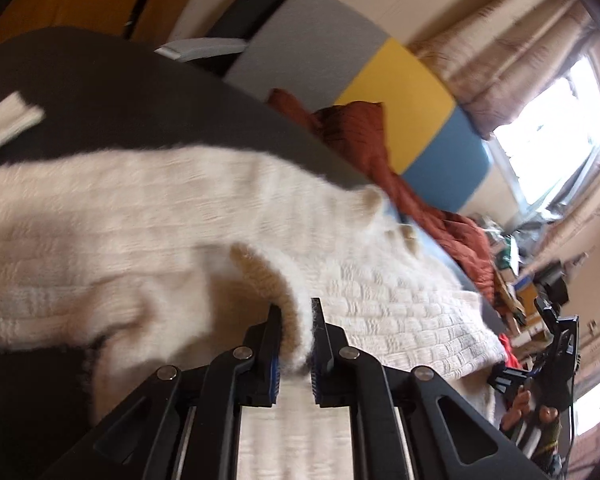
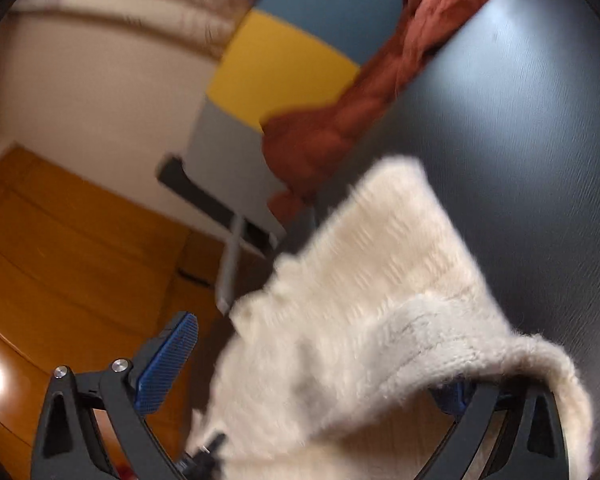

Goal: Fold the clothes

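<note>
I see the dark table (image 1: 112,92) carrying the white fuzzy sweater (image 1: 148,208). My left gripper (image 1: 296,336) pinches a raised fold of it; my right gripper (image 2: 308,364) gapes wide, sweater draped loosely over one finger.

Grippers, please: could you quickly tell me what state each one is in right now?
Left gripper: closed, pinching a fold of the white sweater.
Right gripper: wide open, gripping nothing; the sweater is draped over one finger.
</note>
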The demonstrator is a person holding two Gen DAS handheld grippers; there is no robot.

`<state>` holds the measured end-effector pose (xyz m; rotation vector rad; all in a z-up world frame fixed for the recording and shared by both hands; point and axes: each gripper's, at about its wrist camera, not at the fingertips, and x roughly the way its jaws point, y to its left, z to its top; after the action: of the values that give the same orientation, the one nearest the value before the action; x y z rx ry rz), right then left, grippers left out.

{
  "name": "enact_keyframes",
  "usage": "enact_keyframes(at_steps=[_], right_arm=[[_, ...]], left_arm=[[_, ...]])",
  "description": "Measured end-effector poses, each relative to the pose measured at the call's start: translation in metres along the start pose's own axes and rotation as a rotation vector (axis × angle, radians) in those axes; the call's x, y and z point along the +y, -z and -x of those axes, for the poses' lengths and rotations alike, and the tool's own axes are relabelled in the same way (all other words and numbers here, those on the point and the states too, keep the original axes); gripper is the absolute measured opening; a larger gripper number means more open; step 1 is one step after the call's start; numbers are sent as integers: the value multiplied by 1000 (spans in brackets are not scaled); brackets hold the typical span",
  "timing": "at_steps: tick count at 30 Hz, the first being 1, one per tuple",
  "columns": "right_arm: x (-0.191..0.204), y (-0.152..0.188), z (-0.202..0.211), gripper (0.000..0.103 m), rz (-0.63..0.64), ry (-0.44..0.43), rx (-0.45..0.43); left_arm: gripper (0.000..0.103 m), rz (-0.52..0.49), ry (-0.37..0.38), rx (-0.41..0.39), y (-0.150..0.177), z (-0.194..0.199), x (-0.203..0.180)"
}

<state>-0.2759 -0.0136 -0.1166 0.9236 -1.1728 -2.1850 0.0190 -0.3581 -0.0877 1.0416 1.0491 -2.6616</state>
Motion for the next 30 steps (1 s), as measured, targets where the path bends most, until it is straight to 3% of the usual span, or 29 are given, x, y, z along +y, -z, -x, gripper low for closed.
enact_keyframes(at_steps=[2, 6, 10, 11, 14, 19, 22, 26, 29, 30], right_arm=[[-2, -9, 23, 103, 13, 1, -57], [-22, -13, 52, 103, -1, 15, -31], [-43, -5, 74, 103, 7, 48, 41], [-46, -4, 80, 103, 24, 60, 56], [-38, -3, 97, 103, 131, 117, 98], [-13, -23, 115, 103, 297, 162, 56], [-5, -42, 96, 103, 356, 210, 75], [-14, -58, 48, 98, 369, 288, 176], [-24, -66, 16, 85, 359, 333, 240], [-28, -66, 8, 73, 350, 343, 254]], left_arm=[[10, -32, 15, 20, 1, -7, -12], [10, -103, -34, 75, 13, -33, -35], [13, -57, -14, 79, 12, -38, -34], [18, -33, 3, 92, 11, -42, -32], [18, 3, 31, 107, 9, -45, -26], [19, -12, 27, 107, 10, -49, -33], [19, -19, 40, 118, 9, -51, -35], [17, -62, 37, 110, 8, -54, -39], [14, -98, 39, 104, 7, -54, -43], [12, -116, 42, 100, 6, -54, -46]])
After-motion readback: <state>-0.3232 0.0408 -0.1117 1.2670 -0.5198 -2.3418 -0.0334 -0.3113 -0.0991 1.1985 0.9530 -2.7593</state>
